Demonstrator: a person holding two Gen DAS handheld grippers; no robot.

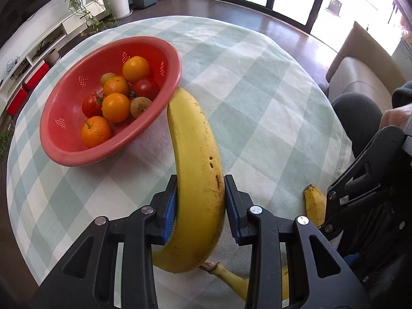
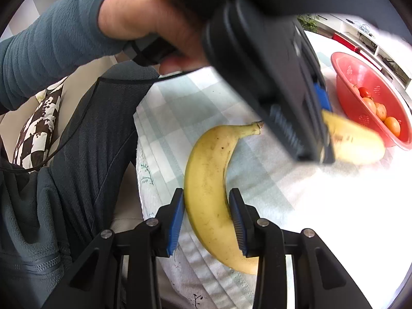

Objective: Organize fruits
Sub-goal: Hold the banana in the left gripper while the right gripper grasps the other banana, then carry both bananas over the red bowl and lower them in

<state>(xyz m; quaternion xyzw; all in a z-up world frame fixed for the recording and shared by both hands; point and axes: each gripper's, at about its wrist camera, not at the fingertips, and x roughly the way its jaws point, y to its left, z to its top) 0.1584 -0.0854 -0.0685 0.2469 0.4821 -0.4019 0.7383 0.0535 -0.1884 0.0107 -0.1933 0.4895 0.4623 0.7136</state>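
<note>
My left gripper (image 1: 200, 200) is shut on a yellow banana (image 1: 195, 159) and holds it above the checked tablecloth, its tip next to the rim of the red colander (image 1: 67, 152). The colander holds several oranges (image 1: 116, 107) and tomatoes (image 1: 145, 88). My right gripper (image 2: 206, 213) is shut on a second banana (image 2: 206, 175) near the table's near edge; that banana also shows low in the left wrist view (image 1: 312, 206). The left gripper body (image 2: 270, 82) and its banana (image 2: 355, 141) show in the right wrist view, with the colander (image 2: 345, 97) beyond.
The round table carries a pale green checked cloth (image 1: 257, 90). A beige sofa (image 1: 360, 72) stands to the right, a white TV unit with potted plants (image 1: 77, 7) at the back left. The person's torso (image 2: 97, 134) and a patterned cushion (image 2: 38, 123) are close to the table edge.
</note>
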